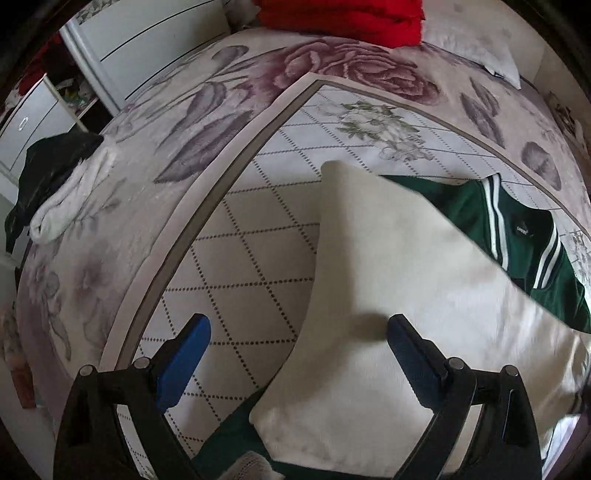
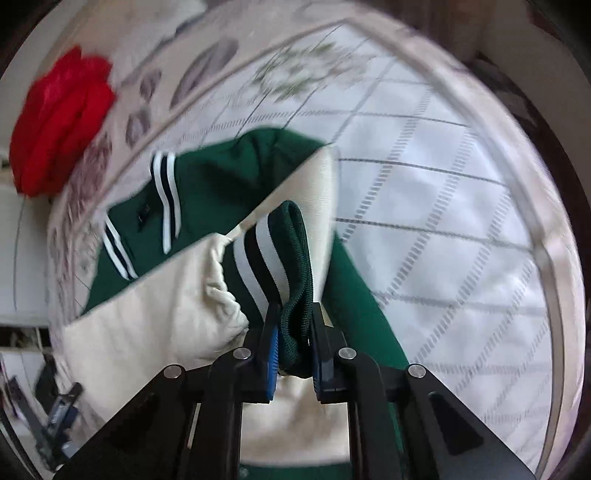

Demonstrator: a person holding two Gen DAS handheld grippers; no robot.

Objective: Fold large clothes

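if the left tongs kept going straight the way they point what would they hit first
Most likely the cream sleeve of the green jacket, lying on the bed just ahead of the open left tongs; depth is unclear.

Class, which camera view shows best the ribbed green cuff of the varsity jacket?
The right wrist view: the ribbed green cuff sits centred and close, pinched in the right tongs. The left wrist view shows only the jacket's cream sleeve and green body, not the cuff.

Bed [image 1: 258, 236] with floral quilted spread; green-and-cream varsity jacket [image 1: 369, 258] spread on it, red blanket [image 1: 343, 18] and white pillow [image 1: 476, 48] at far end.
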